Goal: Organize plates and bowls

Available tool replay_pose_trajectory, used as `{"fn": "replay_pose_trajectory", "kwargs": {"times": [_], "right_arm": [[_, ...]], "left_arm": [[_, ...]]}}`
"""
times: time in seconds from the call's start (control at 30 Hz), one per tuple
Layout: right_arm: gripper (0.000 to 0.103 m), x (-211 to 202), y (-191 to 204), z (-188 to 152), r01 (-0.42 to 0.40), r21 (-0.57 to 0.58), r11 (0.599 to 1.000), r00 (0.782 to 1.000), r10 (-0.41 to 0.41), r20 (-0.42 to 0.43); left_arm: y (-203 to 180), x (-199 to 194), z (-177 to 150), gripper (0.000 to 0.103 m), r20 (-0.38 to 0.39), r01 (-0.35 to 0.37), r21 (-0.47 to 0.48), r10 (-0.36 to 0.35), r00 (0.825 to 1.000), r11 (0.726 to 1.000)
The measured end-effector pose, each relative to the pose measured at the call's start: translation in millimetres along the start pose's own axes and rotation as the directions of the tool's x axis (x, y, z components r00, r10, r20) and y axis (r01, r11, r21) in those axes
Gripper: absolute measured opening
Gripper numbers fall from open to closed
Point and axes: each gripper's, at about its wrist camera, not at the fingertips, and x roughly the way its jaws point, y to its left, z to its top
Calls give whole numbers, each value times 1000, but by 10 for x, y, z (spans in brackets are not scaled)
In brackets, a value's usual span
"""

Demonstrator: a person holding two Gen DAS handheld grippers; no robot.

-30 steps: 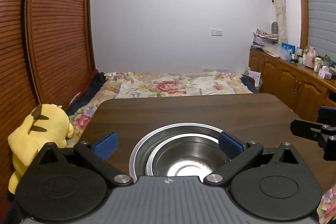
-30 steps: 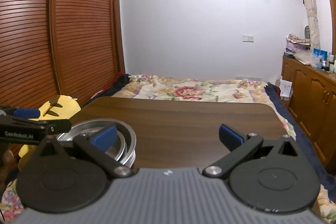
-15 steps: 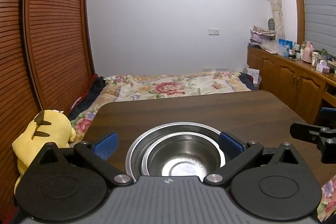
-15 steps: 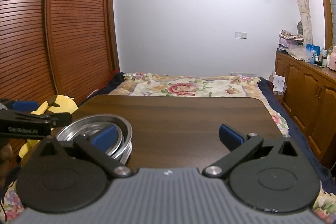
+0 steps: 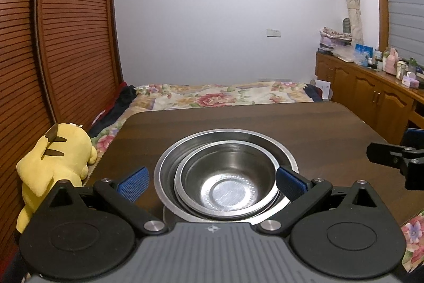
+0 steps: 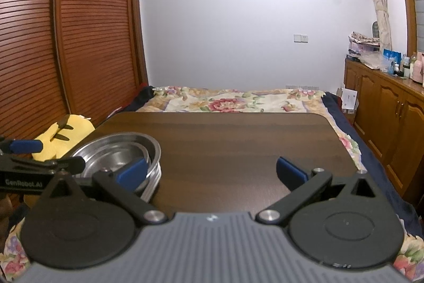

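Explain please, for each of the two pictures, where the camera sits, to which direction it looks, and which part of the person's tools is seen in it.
Left wrist view: sits on the left gripper, looks forward over the stacked steel bowls on the table toward the bed; its open fingers show, the right gripper at right.
Right wrist view: sits on the right gripper, looks over bare table; its open fingers show, the left gripper at left.
Shared: bowls, table, bed, yellow plush toy.

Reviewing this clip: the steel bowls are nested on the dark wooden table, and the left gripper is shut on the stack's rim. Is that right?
Not quite. The left gripper is open, its blue pads spread either side of the nested steel bowls without clamping them, as the left wrist view shows. The bowls do sit nested on the dark wooden table.
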Motion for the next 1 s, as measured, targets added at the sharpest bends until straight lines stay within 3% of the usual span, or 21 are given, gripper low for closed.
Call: {"fn": "replay_pose_trajectory", "kwargs": {"times": [1.0], "right_arm": [[103,74,-46,-368,44,37,998,999,-45,15]], "left_arm": [[-3,116,-372,103,9,-29,-25,29,1000,999]]}}
